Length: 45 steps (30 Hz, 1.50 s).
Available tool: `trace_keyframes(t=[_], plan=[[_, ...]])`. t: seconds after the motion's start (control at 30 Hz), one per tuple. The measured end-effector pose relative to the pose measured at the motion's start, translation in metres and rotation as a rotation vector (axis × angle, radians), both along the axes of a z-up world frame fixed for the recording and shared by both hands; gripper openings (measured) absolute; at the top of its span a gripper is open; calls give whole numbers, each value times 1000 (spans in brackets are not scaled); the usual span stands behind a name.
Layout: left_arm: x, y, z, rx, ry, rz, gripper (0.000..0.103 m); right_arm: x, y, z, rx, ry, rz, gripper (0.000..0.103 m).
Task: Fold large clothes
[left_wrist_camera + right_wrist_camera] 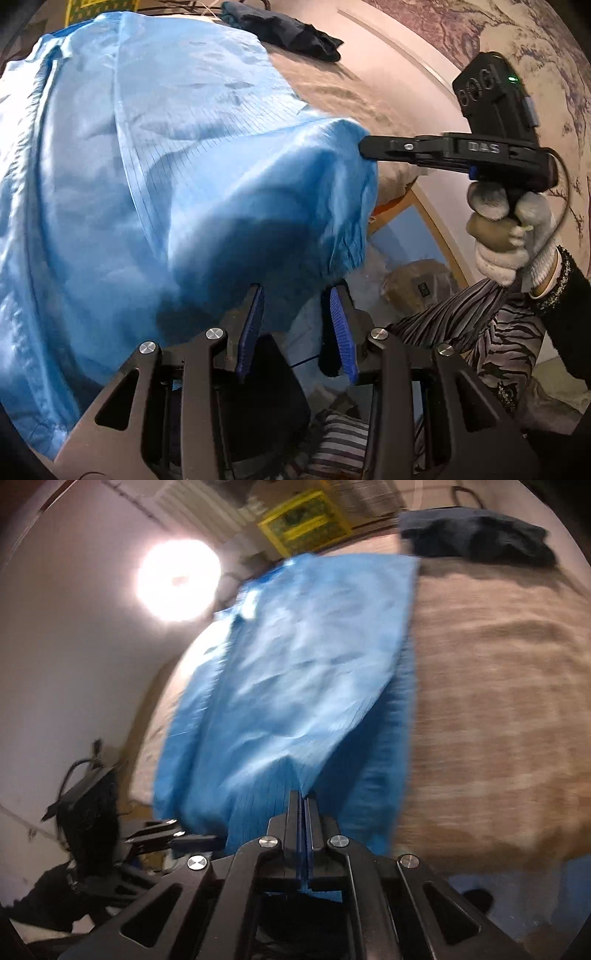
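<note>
Nearest the blue garment (155,177), at its near hem, the left gripper (295,325) stands with its ribbed blue pads (341,325) parted to a moderate gap; the hem hangs just ahead of them, and whether any cloth is pinched there cannot be told. Just to the right of that hem, the right gripper (303,812) has its fingers pressed flat together on a pinch of the garment's edge, lifting a corner into a loose tent; a gloved hand (509,236) grips its handle. Beyond the lifted corner the rest of the garment lies spread over the tan bed cover (480,701), with what looks like one side panel already turned in over the body. Farthest from the garment, past its top end, a dark piece of clothing (476,535) sits bunched. Judged from this, folding is partly done: one lengthwise fold in, the bottom still to be carried up, then flattened
</note>
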<state>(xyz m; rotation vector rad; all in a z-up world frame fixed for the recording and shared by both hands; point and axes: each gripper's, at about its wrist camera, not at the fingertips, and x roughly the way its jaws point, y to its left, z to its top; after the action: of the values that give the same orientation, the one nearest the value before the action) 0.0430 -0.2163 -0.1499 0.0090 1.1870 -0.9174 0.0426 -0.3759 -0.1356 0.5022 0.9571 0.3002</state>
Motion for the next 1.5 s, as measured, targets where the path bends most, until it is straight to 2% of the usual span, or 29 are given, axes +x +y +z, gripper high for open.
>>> trace_keyframes(t=[0.1,0.17,0.23,0.33,0.43,0.47,0.57,0.63,0.7,0.77,0.9,0.97,1.03,1.1,1.17,1.23,1.27,1.4,1.5], plan=[[-1,-11,-1,0,9,-26,37,5,-7,-18,-46,63,-31,0],[-1,-10,7,-42,23,-37,37,6,-3,-27,-69,88,-11,0],[0,-5,21,-83,0,-23,37,8,4,-28,-82,87,11,0],[6,11,36,-106,-59,47,37,5,8,-25,-40,75,38,7],[20,18,23,-69,-42,106,37,2,11,-25,-107,66,44,5],[22,16,12,-32,-33,114,37,3,12,-29,-131,82,38,4],[21,6,-7,58,-52,77,37,4,9,-39,-143,123,20,1],[14,-1,-2,80,-111,61,37,0,6,-33,-128,96,23,4],[3,-5,12,67,-175,55,37,-8,0,-22,-91,46,12,8],[-12,-13,27,61,-278,53,37,-19,-13,-10,-52,-8,-22,34],[-37,-38,30,87,-390,30,37,-39,-38,15,12,-125,-79,37],[-43,-53,25,118,-426,27,37,-46,-50,26,18,-176,-102,46],[-44,-67,21,131,-442,13,37,-50,-59,34,13,-211,-126,50],[-49,-79,15,142,-454,4,37,-50,-68,39,11,-228,-144,51],[-55,-95,9,164,-476,-12,44,-53,-78,42,13,-243,-161,51],[-61,-109,0,192,-485,-15,62,-56,-84,44,19,-257,-176,51],[-63,-116,-5,210,-489,-12,65,-57,-86,44,23,-260,-182,51],[-65,-140,-23,301,-531,7,68,-59,-93,40,30,-254,-196,51],[-73,-155,-34,367,-619,7,72,-61,-98,40,38,-259,-194,51]])
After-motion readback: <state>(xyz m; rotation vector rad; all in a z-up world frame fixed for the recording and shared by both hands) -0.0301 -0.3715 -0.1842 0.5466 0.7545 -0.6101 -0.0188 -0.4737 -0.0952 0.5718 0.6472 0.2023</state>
